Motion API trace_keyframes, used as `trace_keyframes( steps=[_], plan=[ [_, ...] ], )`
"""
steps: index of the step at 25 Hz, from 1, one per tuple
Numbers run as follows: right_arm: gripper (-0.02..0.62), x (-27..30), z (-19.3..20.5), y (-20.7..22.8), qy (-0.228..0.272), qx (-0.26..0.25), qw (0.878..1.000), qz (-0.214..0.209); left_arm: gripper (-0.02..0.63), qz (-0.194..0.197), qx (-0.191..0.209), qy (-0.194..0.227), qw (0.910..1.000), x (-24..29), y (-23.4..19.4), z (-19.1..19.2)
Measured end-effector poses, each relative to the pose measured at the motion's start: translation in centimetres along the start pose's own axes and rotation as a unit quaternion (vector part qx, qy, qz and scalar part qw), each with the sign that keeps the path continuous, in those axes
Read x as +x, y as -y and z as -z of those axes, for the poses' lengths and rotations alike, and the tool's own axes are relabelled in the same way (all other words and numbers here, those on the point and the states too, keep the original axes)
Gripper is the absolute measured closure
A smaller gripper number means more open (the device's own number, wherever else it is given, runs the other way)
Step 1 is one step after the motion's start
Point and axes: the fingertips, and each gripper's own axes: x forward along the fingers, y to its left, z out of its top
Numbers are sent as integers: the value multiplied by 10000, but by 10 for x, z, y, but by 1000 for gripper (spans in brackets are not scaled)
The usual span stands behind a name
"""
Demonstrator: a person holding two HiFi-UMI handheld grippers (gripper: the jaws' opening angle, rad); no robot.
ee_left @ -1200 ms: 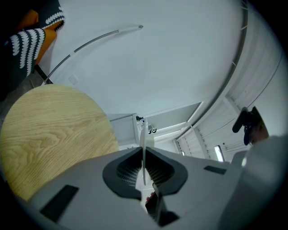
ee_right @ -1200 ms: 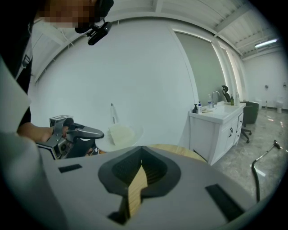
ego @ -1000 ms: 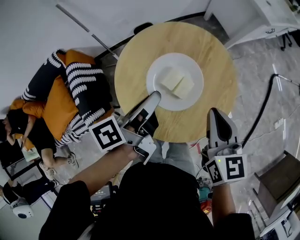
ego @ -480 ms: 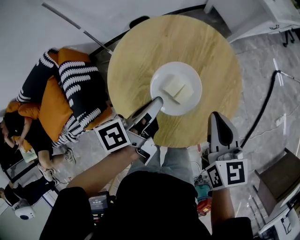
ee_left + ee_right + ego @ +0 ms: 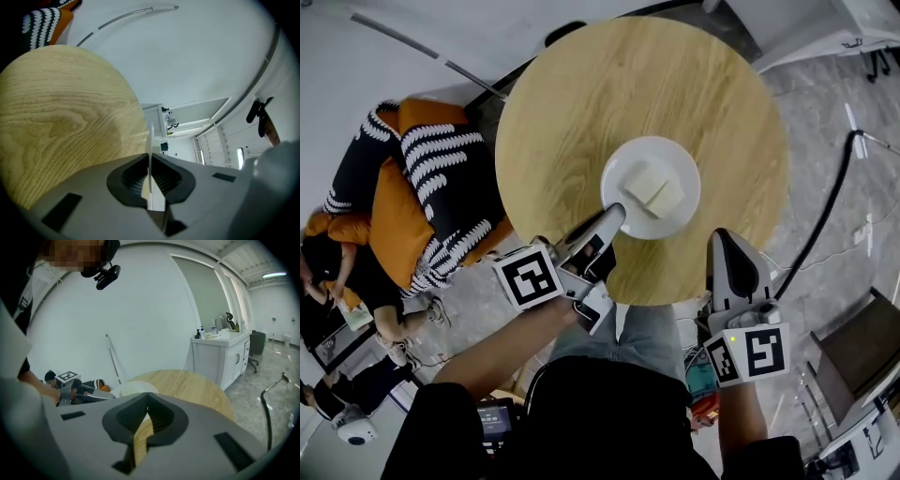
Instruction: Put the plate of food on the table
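Left gripper (image 5: 614, 215), clamped on the plate (image 5: 671, 155) rim, should keep it level until flat on the table (image 5: 581, 103); right gripper (image 5: 727, 242) closed, empty.

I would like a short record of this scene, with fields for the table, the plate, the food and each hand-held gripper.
table: round, light wood
plate: white, round, over the near part of the table; whether it rests on the wood cannot be told
food: two pale flat pieces, side by side on the plate
left hand-held gripper: shut on the plate's near rim
right hand-held gripper: shut, empty, to the right of the plate and apart from it
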Motion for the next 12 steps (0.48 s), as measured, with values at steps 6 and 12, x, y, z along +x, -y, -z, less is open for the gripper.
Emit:
trace_keyframes(
  steps=[6,12],
  plan=[
    [586,2,1,-10,-61,-26,10000,-57,588,-77,-219,-43,9997,-1,-9,6],
    [586,3,-1,-14,-68,-35,9999,-70,588,14,-52,-89,9999,5,-12,5]
  ],
)
